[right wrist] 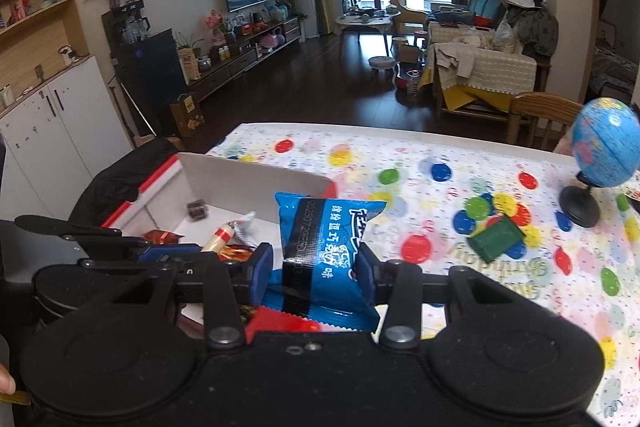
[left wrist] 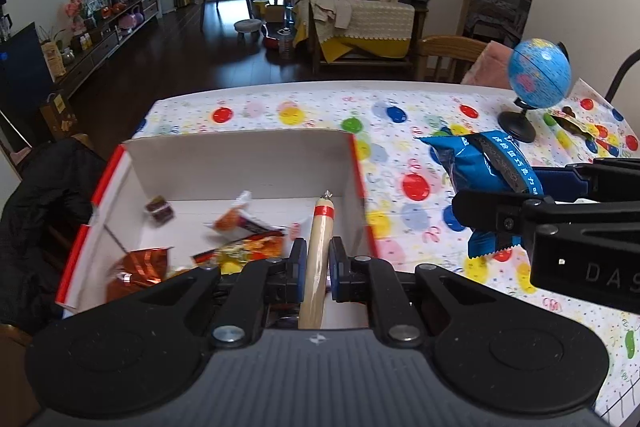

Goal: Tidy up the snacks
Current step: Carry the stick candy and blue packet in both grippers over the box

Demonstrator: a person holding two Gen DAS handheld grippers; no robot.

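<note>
Now, with left fingers (left wrist: 315,264) clamped on the sausage stick (left wrist: 319,247) and right fingers (right wrist: 316,273) on the blue packet (right wrist: 326,251), release each low inside the white box (left wrist: 240,163).

- The box (left wrist: 240,163) stands open-topped, its far corner bare; wrappers (left wrist: 240,243) crowd the near floor.
- The globe (right wrist: 604,143) and green packet (right wrist: 496,237) block the tablecloth (left wrist: 400,95) at right.

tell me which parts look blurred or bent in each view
Left wrist view: the snack packets in the white cardboard box are smeared, the room's walls bow outward, the tan sausage stick stays sharp. Right wrist view: the green packet on the spotted tablecloth is blurred, the blue snack bag crisp.
</note>
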